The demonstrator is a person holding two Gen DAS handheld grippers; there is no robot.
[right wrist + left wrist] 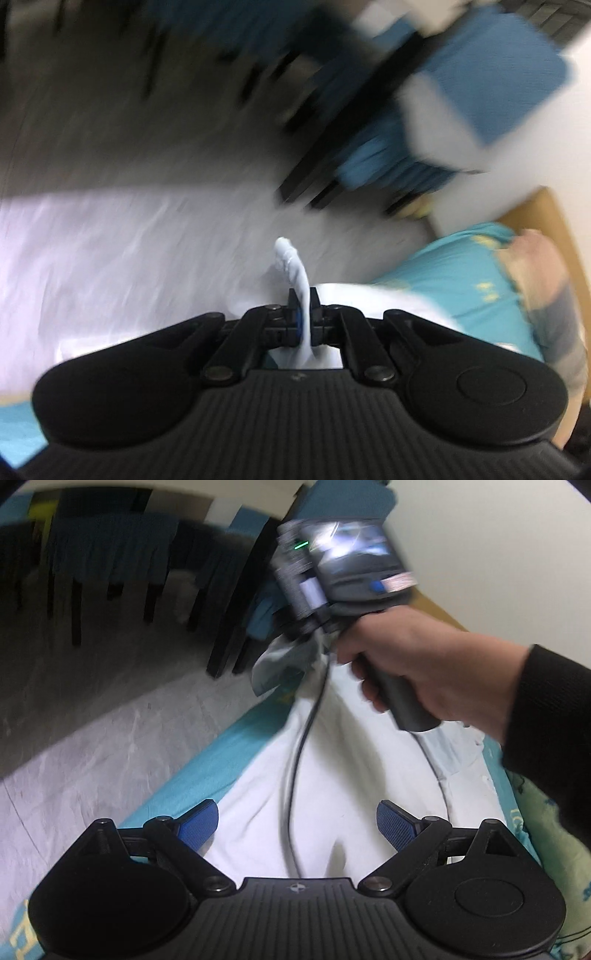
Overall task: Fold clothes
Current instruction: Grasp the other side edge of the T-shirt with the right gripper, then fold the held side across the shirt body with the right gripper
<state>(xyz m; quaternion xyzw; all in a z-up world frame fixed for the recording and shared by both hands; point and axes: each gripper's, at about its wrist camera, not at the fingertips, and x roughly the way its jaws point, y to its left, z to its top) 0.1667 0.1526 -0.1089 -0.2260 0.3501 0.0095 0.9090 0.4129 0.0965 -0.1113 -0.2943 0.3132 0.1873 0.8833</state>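
A white garment (332, 775) lies spread on a teal bed sheet (207, 760). My left gripper (297, 825) is open just above the garment, its blue pads (199, 825) wide apart and empty. My right gripper (303, 306) is shut on a pinched fold of the white garment (291, 266), which sticks up between the jaws. In the left wrist view the right gripper (295, 653) is held up by a hand, with the garment's end hanging from it. A black cable (295, 775) trails from it across the cloth.
Grey floor (92, 720) lies left of the bed. Dark chair legs (225, 638) and blue chairs (498, 74) stand beyond the bed's end. A green patterned pillow (535, 830) lies at the right. A white wall (498, 535) rises behind.
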